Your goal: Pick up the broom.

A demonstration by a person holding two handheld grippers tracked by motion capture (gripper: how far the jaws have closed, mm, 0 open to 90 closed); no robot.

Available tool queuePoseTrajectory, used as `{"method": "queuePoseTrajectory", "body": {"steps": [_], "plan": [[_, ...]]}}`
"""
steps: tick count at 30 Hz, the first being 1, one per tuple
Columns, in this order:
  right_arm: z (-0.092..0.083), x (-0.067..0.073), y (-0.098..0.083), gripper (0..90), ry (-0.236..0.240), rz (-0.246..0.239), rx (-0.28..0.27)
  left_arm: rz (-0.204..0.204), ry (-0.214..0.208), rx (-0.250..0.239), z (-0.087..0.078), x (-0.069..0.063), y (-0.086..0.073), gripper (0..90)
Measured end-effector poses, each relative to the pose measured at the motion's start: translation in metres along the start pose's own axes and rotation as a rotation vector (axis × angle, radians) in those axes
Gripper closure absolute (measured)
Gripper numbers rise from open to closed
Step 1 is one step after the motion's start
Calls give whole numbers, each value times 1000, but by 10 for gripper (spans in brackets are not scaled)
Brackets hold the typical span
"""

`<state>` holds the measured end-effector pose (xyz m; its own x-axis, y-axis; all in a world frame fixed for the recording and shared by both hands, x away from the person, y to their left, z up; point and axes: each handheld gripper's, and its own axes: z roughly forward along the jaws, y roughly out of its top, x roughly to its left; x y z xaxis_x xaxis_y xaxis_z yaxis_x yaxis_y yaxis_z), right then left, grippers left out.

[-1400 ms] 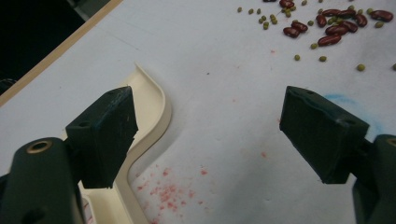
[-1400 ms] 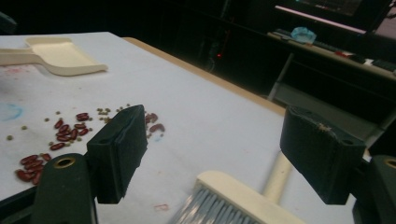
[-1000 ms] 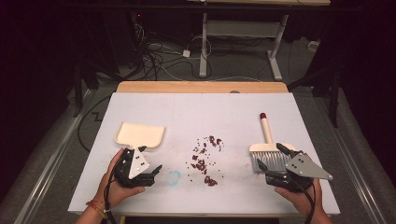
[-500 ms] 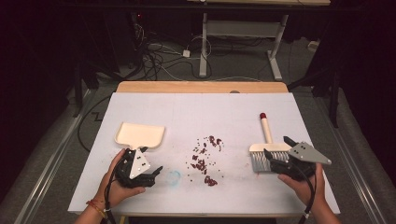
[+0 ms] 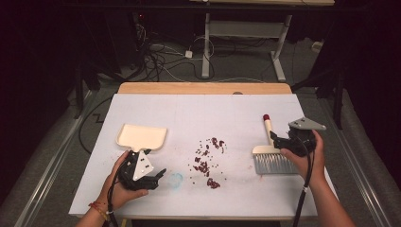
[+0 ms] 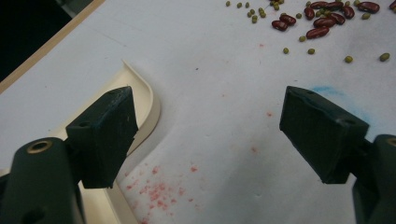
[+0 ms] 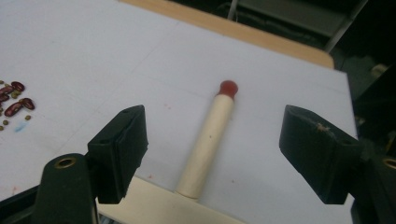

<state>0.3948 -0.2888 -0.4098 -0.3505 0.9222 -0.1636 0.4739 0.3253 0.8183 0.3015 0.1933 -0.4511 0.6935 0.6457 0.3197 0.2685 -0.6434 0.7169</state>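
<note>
A cream brush lies at the table's right, its red-tipped handle (image 5: 267,126) pointing away and its grey bristles (image 5: 272,163) toward me. My right gripper (image 5: 275,140) is beside the handle. In the right gripper view the handle (image 7: 210,140) runs between the wide jaws of that gripper (image 7: 215,126), which have just been closing a little; the pads stand apart from it. A cream dustpan (image 5: 142,136) rests at the left. Just below it my left gripper (image 5: 158,178) is open and holds nothing; the pan's rim (image 6: 148,100) is by its left jaw. Red and green beans (image 5: 207,161) are scattered mid-table.
A white sheet covers the table, with a wooden strip (image 5: 203,88) along the far edge. A blue smudge (image 5: 176,178) marks the sheet near the left gripper. Cables (image 5: 156,56) and a desk frame (image 5: 246,33) are on the dark floor behind.
My right hand has moved away from the near edge, from beside the bristles up to the brush handle. The left hand, dustpan and beans have stayed put.
</note>
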Motion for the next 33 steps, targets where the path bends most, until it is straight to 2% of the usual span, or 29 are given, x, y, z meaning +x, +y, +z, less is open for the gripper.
{"method": "queuePoseTrajectory", "body": {"steps": [1, 2, 3, 5, 6, 8, 13, 16, 17, 18, 20, 21, 23, 24, 25, 29, 33], "plan": [[9, -2, 3, 278, 23, 9, 44, -4, 0, -2, 0, 0, 0, 185], [14, -3, 4, 276, 45, 12, 64, -6, -1, -3, 0, 0, -1, 185], [14, -3, 4, 276, 45, 12, 64, -7, -1, -3, 0, 0, -1, 185], [29, -7, 5, 292, 104, 48, 113, -6, -2, -2, 0, 0, -1, 185], [29, -7, 5, 292, 104, 48, 113, -6, -4, -1, 0, 0, 0, 185], [44, -12, 6, 306, 106, 84, 175, -6, -5, 2, 0, 0, 0, 185], [65, -12, 3, 340, 73, 115, 275, -7, -8, 7, 2, -1, 1, 185], [75, -11, 1, 397, 65, 120, 322, -2, -14, 13, 3, -2, 1, 185], [75, -11, 1, 397, 65, 120, 322, 0, -14, 15, 3, -2, 1, 185], [83, -11, -2, 430, 63, 132, 354, 2, -15, 16, 3, -2, 1, 185], [85, -11, -4, 439, 66, 132, 353, 3, -16, 16, 3, -2, 0, 185], [84, -10, -2, 501, 61, 115, 363, 2, -16, 18, 3, -2, 0, 185], [84, -8, -1, 555, 70, 111, 365, 3, -16, 20, 4, -2, 0, 185], [84, -6, -1, 623, 76, 98, 365, 5, -17, 22, 4, -2, 0, 185], [83, -6, -1, 623, 99, 87, 361, 7, -17, 23, 4, -2, 0, 185], [83, -4, -1, 665, 98, 80, 357, 17, -20, 25, 4, -3, 0, 185], [82, -5, -2, 708, 120, 66, 350, 13, -22, 26, 4, -2, -1, 185]]}}
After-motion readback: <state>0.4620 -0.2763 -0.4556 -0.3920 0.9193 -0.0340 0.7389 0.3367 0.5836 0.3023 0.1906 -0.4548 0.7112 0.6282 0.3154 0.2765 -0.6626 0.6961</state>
